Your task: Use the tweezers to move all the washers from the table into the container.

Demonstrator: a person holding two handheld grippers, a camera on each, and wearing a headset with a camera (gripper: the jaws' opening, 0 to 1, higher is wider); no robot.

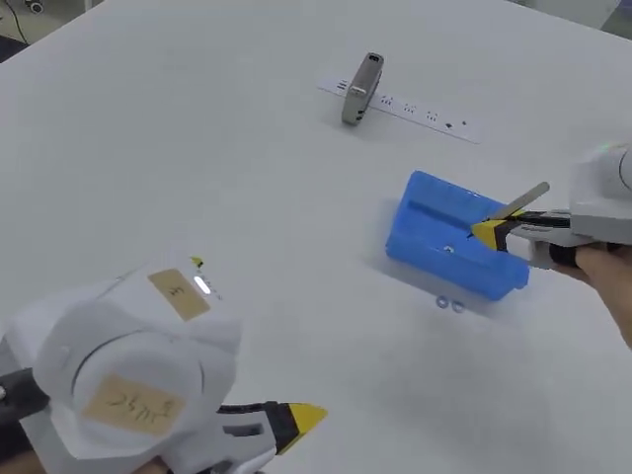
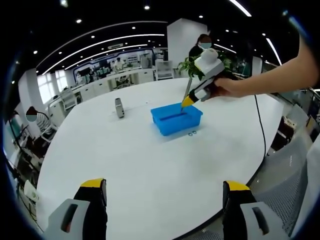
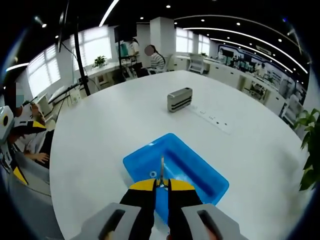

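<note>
The jaws of the right gripper are pinched on the tweezers, whose tips point down into the blue container, near one washer on its floor. Two more washers lie on the table just beside the container. The jaws of the left gripper stand wide apart and empty.

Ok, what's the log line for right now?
right gripper: shut on tweezers, over container | left gripper: open, apart | two washers on table beside container
</note>
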